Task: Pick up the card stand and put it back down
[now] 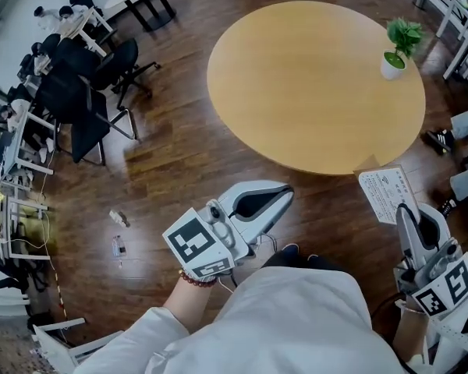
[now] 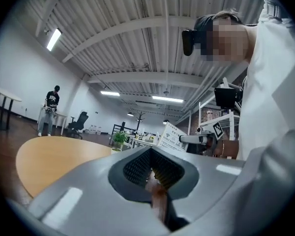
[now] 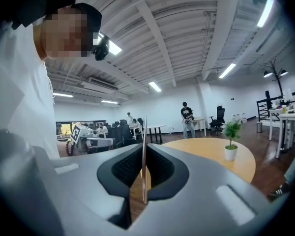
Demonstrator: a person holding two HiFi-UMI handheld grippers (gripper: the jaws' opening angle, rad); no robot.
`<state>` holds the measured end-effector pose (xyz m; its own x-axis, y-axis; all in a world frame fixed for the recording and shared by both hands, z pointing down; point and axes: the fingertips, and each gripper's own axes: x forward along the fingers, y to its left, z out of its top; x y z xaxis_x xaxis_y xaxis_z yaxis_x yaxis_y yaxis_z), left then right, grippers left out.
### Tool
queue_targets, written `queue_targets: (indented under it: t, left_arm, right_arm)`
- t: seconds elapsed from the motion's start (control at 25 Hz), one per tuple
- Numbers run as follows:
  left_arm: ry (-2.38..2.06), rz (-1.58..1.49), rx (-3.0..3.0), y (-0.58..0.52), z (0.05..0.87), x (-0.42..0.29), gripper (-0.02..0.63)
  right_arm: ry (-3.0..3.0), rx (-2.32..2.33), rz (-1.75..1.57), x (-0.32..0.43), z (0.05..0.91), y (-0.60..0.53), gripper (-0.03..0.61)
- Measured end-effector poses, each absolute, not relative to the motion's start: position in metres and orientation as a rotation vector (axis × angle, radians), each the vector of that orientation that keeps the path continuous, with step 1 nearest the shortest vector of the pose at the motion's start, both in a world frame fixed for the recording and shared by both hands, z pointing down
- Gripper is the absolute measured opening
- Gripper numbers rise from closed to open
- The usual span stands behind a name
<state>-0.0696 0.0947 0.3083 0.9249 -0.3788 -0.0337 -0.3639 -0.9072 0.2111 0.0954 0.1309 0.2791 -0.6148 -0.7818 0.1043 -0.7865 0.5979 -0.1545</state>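
Pinching the card stand (image 1: 386, 195) edge in the right gripper (image 1: 408, 215), left gripper (image 1: 285, 195) closed empty, likely felt light, stiff, slippery

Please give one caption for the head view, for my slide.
The right gripper holds the card stand off the round table with its potted plant; left gripper empty.

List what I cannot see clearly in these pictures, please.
1. Print on the white printed card stand: too small in the head view, edge-on in the right gripper view.
2. Its gripped end: hidden behind the fingers of the right gripper, head view.
3. Two small items on the dark wooden floor: too small to name, head view.
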Motion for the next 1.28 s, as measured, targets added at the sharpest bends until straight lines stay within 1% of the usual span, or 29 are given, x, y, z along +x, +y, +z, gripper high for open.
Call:
queue_targets:
  t: [0.16, 0.32, 0.52, 0.68, 0.92, 1.28]
  left_arm:
    - [-0.591, -0.105, 2.933, 0.101, 0.288, -0.056, 0.002]
    - [-0.592, -0.16, 2.94, 0.123, 0.272, -0.022, 0.002]
    - [-0.505, -0.112, 2.994, 0.156, 0.261, 0.013, 0.002]
    - [-0.503, -0.156, 2.98, 0.157, 0.255, 0.015, 0.0]
    - [-0.521, -0.086, 3.045, 0.159, 0.259, 0.024, 0.0]
    - [-0.527, -0.093, 2.979, 0.152, 0.267, 0.028, 0.002]
  right_arm:
    - [-2.857, 1.279, 0.241, 0.097, 0.265, 0.132, 0.018]
    - [-2.884, 1.215, 0.253, 0.104, 0.261, 0.155, 0.018]
    - [-2.909, 1.178, 0.333, 0.108, 0.271, 0.187, 0.018]
    - [-2.926, 1.12, 0.356, 0.103, 0.279, 0.187, 0.018]
    - [-2.944, 1.103, 0.413, 0.105, 0.282, 0.185, 0.018]
    - [-2.938, 1.106, 0.42, 0.107, 0.286, 0.187, 0.018]
